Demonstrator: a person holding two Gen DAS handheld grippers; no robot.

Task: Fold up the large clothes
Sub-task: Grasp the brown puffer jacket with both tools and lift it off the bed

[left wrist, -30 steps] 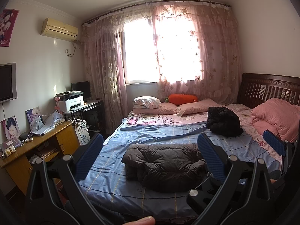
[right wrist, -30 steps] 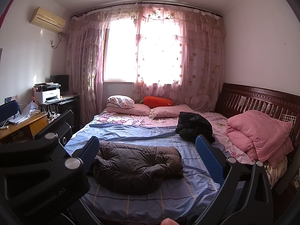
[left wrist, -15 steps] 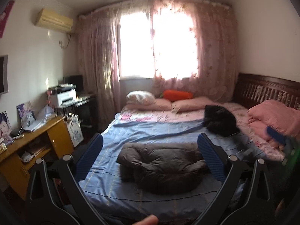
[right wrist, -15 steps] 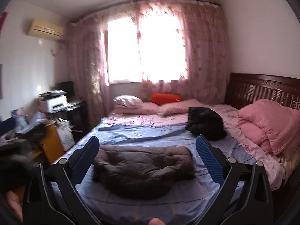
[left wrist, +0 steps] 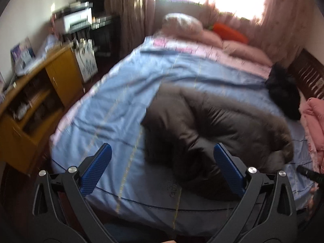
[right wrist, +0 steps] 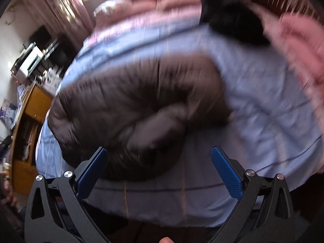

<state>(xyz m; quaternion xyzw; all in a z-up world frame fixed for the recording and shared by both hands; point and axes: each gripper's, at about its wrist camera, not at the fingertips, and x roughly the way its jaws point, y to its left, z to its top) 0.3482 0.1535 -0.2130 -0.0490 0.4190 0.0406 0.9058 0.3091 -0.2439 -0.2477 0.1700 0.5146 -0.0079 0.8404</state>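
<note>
Bedroom daylight from a curtained window falls on a bed spread with a blue sheet (left wrist: 125,105), and the brown padded jacket (left wrist: 212,121) lies bunched in a loose heap near its foot edge, filling the centre of the right wrist view. Nothing looks folded yet: the jacket is crumpled on itself, with no sleeve or hem laid flat, so the whole job seems still ahead. A second dark garment (left wrist: 283,95) sits at about 2 o'clock from the jacket, well apart, beside a pink quilt (right wrist: 299,46) at the bed's right side. The left gripper (left wrist: 162,168) hangs above the sheet with its blue pads spread wide and nothing between them; the jacket's near edge lies toward 1 o'clock of it. The right gripper (right wrist: 159,170) is likewise wide apart and empty, poised over the jacket's lower bulge. At 9 o'clock a wooden desk (left wrist: 30,109) has open shelves holding blurred clutter I cannot make out.
</note>
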